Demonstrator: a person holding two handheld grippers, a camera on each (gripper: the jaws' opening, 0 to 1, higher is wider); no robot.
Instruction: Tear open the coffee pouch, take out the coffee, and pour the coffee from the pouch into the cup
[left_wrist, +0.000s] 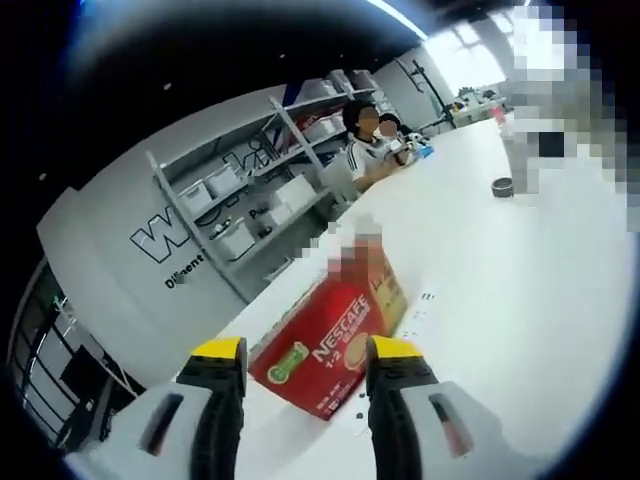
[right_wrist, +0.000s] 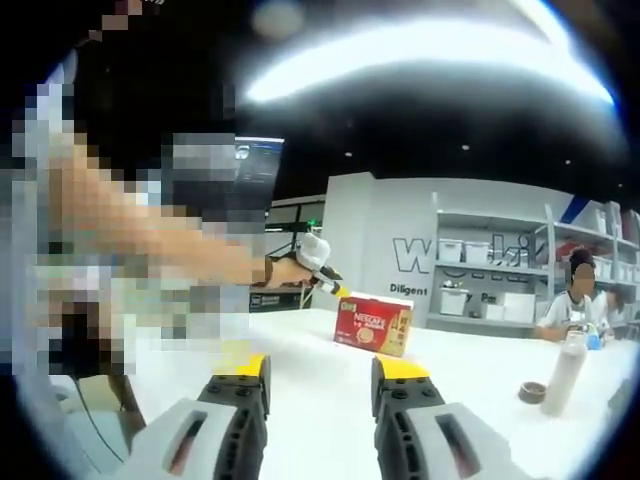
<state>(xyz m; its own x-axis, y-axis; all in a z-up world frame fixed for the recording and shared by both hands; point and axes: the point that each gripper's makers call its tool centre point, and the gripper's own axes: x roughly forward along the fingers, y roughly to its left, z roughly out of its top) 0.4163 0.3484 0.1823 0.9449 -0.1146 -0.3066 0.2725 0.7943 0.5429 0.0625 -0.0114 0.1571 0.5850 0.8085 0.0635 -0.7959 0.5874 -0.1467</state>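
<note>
Two hand-held grippers are working over a white table (left_wrist: 520, 300), and both are standing with jaws wide apart and nothing between them. In the left gripper view, the left hand-held gripper (left_wrist: 305, 355) is pointing at a red Nescafe box (left_wrist: 335, 345) lying just beyond its yellow-tipped fingers (left_wrist: 220, 350), close but seemingly not touching. In the right gripper view, the right hand-held gripper (right_wrist: 320, 375) is hanging well back from the same box (right_wrist: 372, 326), and the left hand-held gripper (right_wrist: 322, 268), held in a person's hand (right_wrist: 288, 270), is reaching toward the box's upper left corner.

No loose coffee pouch is showing; the pouches are presumably inside the box, though that cannot be confirmed. No cup can be clearly made out either: a small dark round thing (right_wrist: 531, 392) and a pale bottle (right_wrist: 562, 375) are sitting to the right, too small to tell further.

Judging by its look, the box is light, stiff cardboard, likely to slide on the smooth table if pushed from one side. Pinching it across a narrow edge or at the top flap seems best, with the other hand-held gripper bracing it. A foil pouch would be thin, limp and slippery, so gripping near a top corner looks wise.
</note>
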